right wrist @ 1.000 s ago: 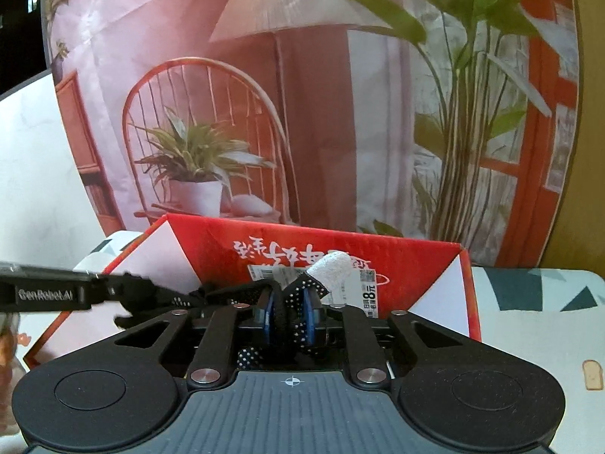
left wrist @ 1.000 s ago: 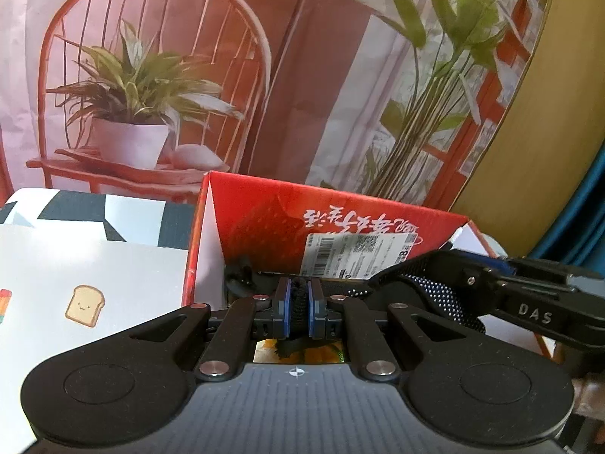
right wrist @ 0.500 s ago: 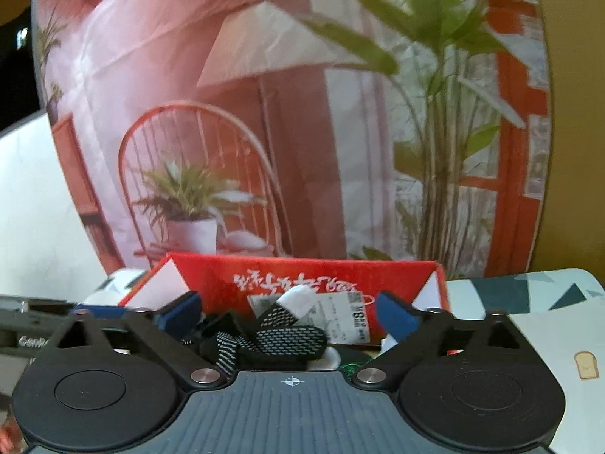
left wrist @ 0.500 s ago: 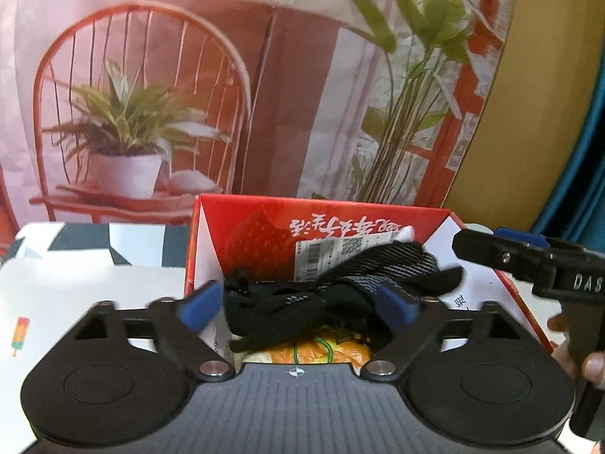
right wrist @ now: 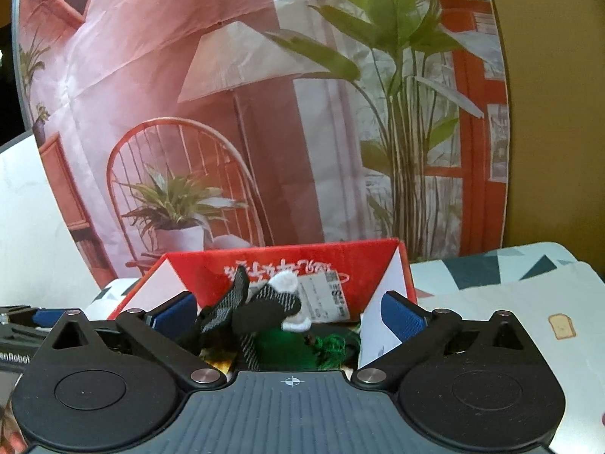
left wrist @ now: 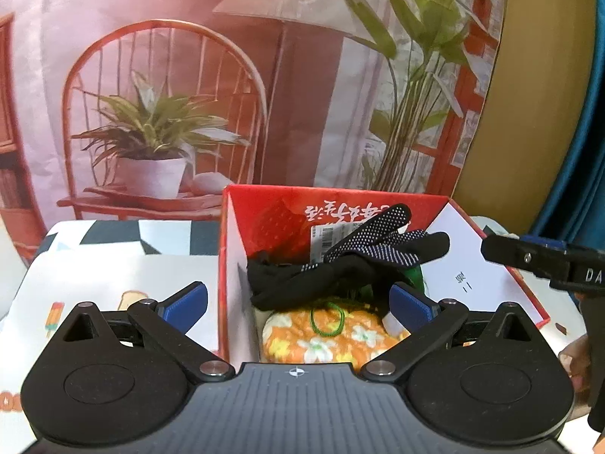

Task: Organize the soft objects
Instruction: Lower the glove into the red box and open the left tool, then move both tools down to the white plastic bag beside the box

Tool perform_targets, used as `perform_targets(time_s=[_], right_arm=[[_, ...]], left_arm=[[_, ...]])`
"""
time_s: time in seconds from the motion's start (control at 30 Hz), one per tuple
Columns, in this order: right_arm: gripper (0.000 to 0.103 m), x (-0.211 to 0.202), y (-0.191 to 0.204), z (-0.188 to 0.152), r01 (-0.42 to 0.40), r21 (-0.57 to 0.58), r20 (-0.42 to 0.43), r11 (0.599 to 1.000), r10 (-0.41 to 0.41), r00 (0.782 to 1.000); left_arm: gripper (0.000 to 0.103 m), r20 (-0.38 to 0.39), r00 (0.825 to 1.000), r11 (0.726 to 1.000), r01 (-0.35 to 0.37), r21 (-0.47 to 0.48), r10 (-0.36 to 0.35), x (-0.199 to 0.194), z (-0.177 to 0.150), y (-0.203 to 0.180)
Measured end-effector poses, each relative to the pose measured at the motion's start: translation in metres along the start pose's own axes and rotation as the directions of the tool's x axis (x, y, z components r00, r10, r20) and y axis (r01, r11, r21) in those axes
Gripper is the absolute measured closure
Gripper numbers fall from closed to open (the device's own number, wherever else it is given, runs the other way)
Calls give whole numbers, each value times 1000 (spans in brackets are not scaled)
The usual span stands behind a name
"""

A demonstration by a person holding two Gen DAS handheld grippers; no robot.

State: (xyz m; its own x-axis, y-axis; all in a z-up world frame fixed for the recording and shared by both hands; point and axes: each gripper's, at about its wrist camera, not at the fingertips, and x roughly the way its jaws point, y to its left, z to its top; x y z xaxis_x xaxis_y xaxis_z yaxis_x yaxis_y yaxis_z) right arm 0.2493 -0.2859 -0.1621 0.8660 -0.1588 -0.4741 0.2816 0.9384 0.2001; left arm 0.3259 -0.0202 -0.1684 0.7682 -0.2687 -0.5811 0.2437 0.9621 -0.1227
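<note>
Both views are bright and evenly lit, with strong fisheye bending and dark corners; the focus is mostly sharp.

The left wrist view shows "DA" on the right gripper (left wrist: 544,261). The right wrist view shows "enRobot" on the left gripper (right wrist: 15,357). The red box (right wrist: 359,261) carries upside-down script and a barcode label (right wrist: 327,299), too small to read.
</note>
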Motion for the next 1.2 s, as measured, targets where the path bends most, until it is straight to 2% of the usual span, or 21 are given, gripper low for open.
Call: perform_targets(time_s=[0.2, 0.37, 0.6, 0.73, 0.87, 1.03, 1.2], right_arm=[[0, -19, 10, -19, -22, -39, -10, 999, 21, 1000], [0, -40, 18, -37, -29, -66, 17, 997, 31, 999], [0, -62, 25, -62, -74, -97, 8, 992, 76, 997], [0, -67, 30, -80, -99, -113, -19, 989, 97, 995], [0, -66, 32, -100, -137, -94, -81, 986, 129, 988], [1, -72, 43, -128, -78, -176, -110, 981, 59, 992], [0, -77, 48, -152, -114, -200, -171, 973, 80, 982]], left_arm=[[0, -16, 1000, 1000, -27, -12, 26, -21, -20, 0], [0, -39, 999, 998, -29, -52, 27, -40, -44, 3], [0, -95, 995, 996, -48, -70, 42, -56, -79, 2], [0, -144, 988, 994, -65, -91, 51, -57, -95, 3], [0, -169, 982, 992, -96, -76, 82, -62, -110, -1], [0, -205, 976, 990, -100, -100, 77, -63, -126, -4], [0, -237, 969, 990, -97, -99, 71, -63, -143, -9]])
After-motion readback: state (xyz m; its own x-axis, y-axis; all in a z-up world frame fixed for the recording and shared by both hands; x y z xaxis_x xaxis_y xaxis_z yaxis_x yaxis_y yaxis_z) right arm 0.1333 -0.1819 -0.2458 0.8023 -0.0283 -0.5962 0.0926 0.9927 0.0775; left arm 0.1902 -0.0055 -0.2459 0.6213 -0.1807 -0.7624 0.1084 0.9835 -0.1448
